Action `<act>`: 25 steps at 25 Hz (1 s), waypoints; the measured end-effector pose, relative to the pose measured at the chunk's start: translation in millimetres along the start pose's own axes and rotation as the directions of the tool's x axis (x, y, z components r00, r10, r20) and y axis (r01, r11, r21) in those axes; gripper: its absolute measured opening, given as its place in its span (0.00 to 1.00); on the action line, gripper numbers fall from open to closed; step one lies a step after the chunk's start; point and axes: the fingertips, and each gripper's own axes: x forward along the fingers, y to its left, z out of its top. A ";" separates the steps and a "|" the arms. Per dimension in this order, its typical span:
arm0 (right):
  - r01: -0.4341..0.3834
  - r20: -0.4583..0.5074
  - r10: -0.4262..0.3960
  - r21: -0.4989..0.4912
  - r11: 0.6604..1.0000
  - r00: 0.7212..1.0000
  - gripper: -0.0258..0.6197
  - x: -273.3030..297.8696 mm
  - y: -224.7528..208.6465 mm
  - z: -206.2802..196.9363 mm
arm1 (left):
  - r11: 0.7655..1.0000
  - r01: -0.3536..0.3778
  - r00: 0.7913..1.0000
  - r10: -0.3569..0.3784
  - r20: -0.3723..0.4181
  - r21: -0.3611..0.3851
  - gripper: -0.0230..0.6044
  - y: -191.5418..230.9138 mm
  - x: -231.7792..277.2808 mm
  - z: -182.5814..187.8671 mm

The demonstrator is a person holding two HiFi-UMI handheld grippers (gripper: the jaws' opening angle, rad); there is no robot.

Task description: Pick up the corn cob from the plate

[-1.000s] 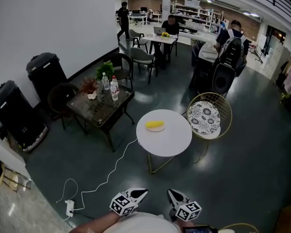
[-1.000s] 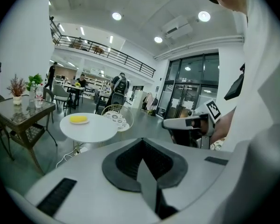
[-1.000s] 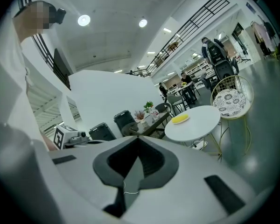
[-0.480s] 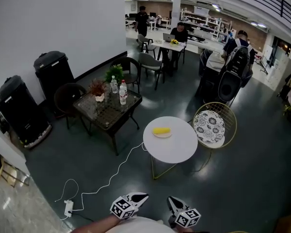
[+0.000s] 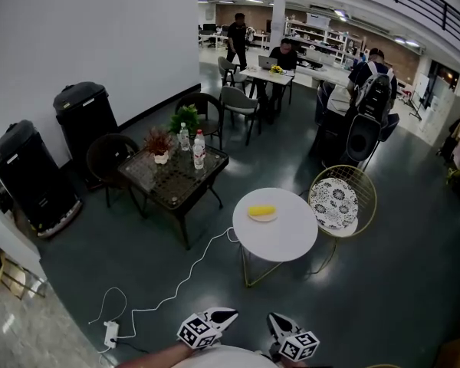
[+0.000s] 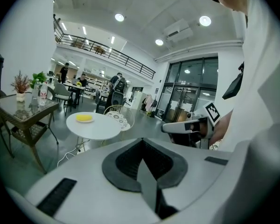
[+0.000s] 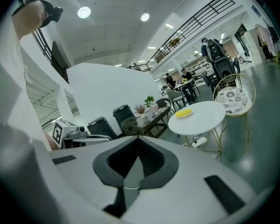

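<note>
A yellow corn cob (image 5: 262, 210) lies on a small plate (image 5: 263, 217) on the round white table (image 5: 291, 244), well ahead of me. The left gripper view shows the corn cob (image 6: 84, 117) far off to the left, and in the right gripper view the corn cob (image 7: 184, 112) is far off to the right. My left gripper (image 5: 228, 311) and right gripper (image 5: 273, 317) sit side by side at the bottom edge of the head view, near my body. Both are shut with nothing in them, far from the table.
A gold wire chair (image 5: 341, 203) with a patterned cushion stands right of the table. A dark glass table (image 5: 172, 179) with bottles and plants is to the left. A white cable and power strip (image 5: 111, 330) lie on the floor. Two black bins (image 5: 80, 117) stand by the wall. People sit at far tables.
In the head view the round table and corn have drifted right and lower. Both grippers sit slightly lower in the frame and stay shut.
</note>
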 end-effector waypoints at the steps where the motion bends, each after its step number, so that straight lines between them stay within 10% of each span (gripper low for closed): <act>1: 0.004 -0.005 -0.004 -0.003 1.000 1.000 0.05 3.8 2.4 -0.5 | 1.000 -0.004 1.000 0.004 0.002 -0.003 0.05 3.7 -4.2 -0.1; 25: -0.060 -0.071 0.061 0.004 0.998 0.996 0.05 100.0 28.5 8.6 | 0.991 -0.112 0.993 0.113 0.021 -0.071 0.05 83.4 -53.0 0.8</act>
